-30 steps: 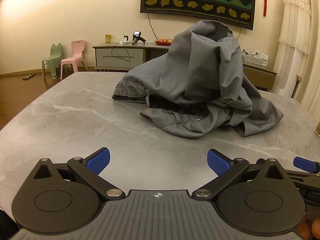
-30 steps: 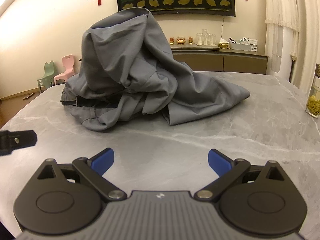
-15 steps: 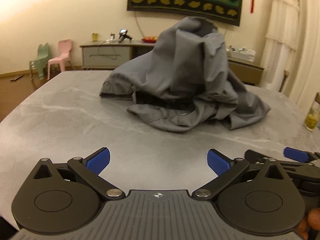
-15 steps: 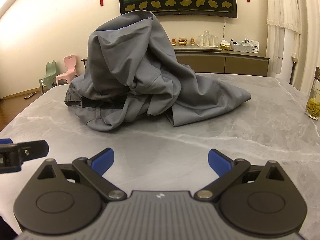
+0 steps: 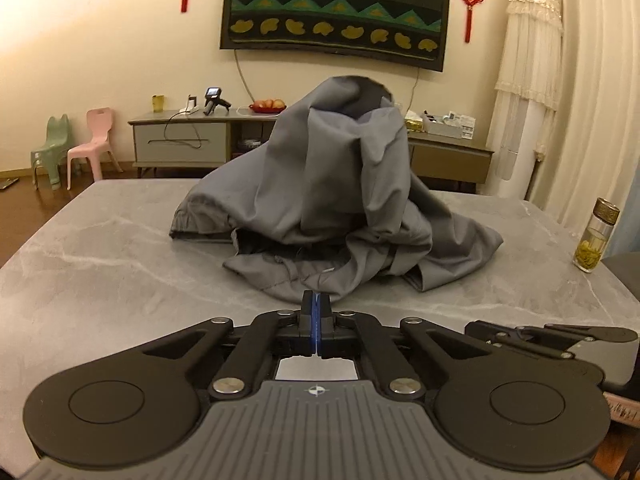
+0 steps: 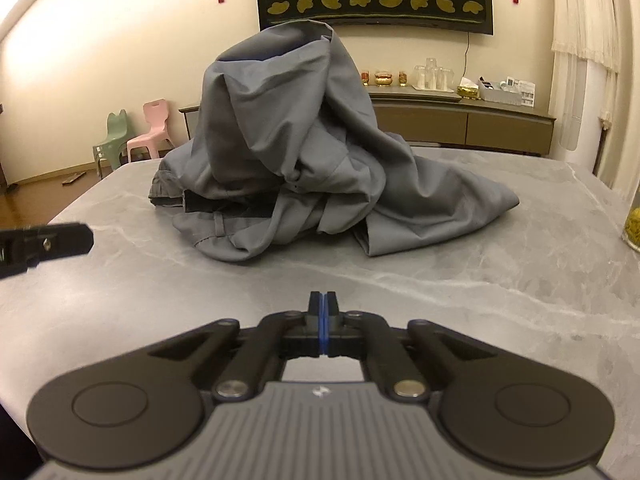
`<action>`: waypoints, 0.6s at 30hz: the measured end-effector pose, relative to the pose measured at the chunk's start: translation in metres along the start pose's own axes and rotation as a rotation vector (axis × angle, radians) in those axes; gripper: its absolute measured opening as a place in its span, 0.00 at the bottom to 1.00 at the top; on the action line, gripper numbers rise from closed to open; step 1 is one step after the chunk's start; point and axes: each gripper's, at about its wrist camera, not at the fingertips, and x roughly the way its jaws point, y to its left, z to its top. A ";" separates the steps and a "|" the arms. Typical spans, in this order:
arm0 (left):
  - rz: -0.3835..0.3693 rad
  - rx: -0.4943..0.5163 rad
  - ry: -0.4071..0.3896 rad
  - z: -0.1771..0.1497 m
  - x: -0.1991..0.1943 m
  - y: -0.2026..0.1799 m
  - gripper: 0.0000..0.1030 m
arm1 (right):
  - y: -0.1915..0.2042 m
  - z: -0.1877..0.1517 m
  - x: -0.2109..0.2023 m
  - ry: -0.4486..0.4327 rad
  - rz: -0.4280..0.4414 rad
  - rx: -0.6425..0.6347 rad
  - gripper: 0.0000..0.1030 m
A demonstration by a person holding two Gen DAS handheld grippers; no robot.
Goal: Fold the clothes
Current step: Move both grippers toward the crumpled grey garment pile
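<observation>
The gray garment (image 5: 340, 200) sits crumpled in a tall heap on my gray marble-patterned table (image 5: 100, 280), its peak standing up like a hood and its hems and a waistband-like edge spread flat around the base. From the right wrist view the same heap (image 6: 304, 152) lies toward the far middle of the tabletop (image 6: 480, 280).

My left gripper (image 5: 316, 306) is clenched, its 2 blue pads pressed flat together with nothing between them, the tips just short of the nearest hem. My right gripper (image 6: 323, 306) is clenched the same way on nothing, well apart from the cloth, over bare table.

A glass bottle with yellow-green contents (image 5: 594, 242) stands near the table's right edge. Beyond are a low sideboard (image 5: 180, 144), 2 small plastic chairs, 1 green (image 5: 48, 152) and 1 pink (image 5: 94, 142), and a dark wall hanging (image 5: 336, 12).
</observation>
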 end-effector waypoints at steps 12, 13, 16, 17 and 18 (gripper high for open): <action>0.025 0.034 0.027 0.031 0.019 0.007 0.08 | 0.016 0.024 0.014 -0.007 -0.010 -0.032 0.04; 0.023 0.023 0.039 0.034 0.023 0.009 0.20 | 0.015 0.025 0.016 -0.007 -0.012 -0.030 0.14; 0.010 -0.015 0.027 0.040 0.037 0.017 0.98 | 0.011 0.029 0.020 -0.018 -0.008 -0.025 0.53; 0.006 -0.005 0.019 0.042 0.042 0.017 0.99 | 0.009 0.030 0.023 -0.015 -0.015 -0.032 0.52; 0.004 0.022 0.023 0.044 0.049 0.016 0.99 | 0.007 0.031 0.027 -0.006 -0.022 -0.036 0.52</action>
